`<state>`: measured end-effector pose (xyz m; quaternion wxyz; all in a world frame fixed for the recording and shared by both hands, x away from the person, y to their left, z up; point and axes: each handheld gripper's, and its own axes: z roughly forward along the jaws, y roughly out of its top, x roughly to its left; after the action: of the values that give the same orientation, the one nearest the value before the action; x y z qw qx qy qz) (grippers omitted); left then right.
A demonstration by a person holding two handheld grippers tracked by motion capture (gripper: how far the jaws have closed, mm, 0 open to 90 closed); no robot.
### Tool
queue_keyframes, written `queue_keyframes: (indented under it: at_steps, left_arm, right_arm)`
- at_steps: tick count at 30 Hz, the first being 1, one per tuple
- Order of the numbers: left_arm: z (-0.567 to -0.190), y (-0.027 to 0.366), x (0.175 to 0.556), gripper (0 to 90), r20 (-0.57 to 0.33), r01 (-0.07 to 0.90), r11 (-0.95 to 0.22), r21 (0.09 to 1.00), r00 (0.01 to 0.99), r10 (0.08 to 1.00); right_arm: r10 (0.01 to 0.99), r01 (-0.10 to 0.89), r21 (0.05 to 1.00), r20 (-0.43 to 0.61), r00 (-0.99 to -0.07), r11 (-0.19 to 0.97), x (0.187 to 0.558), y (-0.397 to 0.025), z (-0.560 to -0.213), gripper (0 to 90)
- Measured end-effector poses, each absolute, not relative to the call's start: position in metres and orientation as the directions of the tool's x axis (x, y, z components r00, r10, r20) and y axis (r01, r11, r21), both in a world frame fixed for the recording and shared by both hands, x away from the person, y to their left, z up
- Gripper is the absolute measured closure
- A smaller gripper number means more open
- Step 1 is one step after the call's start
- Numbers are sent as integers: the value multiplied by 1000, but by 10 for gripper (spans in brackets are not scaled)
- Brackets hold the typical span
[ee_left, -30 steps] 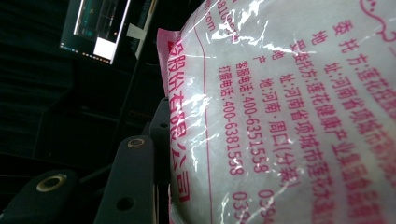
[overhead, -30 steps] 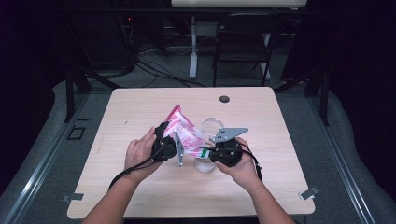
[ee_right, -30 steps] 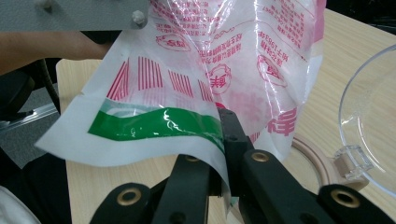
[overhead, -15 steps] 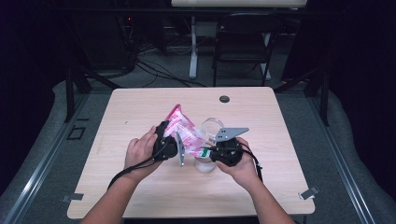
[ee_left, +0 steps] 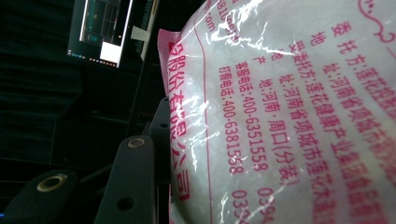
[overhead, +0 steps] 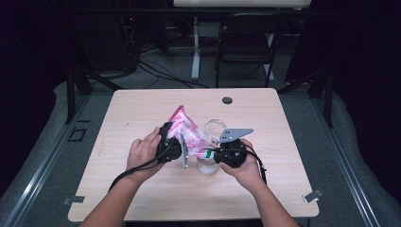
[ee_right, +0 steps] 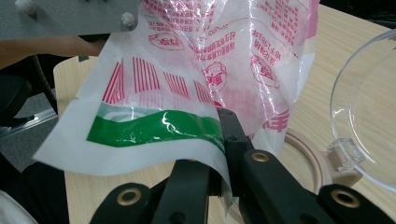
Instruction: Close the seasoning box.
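Pink bag (ee_left: 289, 116) hides the left gripper's (overhead: 176, 145) far jaw.

left gripper (overhead: 176, 143) clamped | right gripper (overhead: 213, 154) clamped (fingers pinched together) | side by side

In your high view, the left tongs (overhead: 182, 147) sit partly behind the pink bag (overhead: 184, 130), so you cannot read how their jaws stand there. In the left gripper view, the bag (ee_left: 299, 116) runs off the top, right and bottom edges and covers one jaw entirely (the other jaw shows beside it); whether the bag is clamped cannot be told. In the right gripper view, the bag's upper part is cut off by the top edge, the clear lid (ee_right: 369, 116) by the right edge, and the jar rim (ee_right: 306, 158) lies largely behind the bag and the right tongs (ee_right: 222, 154). The bag's small print is too blurred to read in the high view.
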<state>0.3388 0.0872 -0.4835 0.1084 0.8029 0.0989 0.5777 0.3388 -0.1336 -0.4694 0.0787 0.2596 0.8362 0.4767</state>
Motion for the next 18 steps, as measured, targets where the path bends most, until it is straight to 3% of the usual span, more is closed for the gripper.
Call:
queue_keyframes:
  at_steps: [18]
  left_arm:
    - [-482,84,337,601,925,24,-968,250,289,246]
  right_arm:
    - [514,366,837,121,-849,407,340,-135,-471,900]
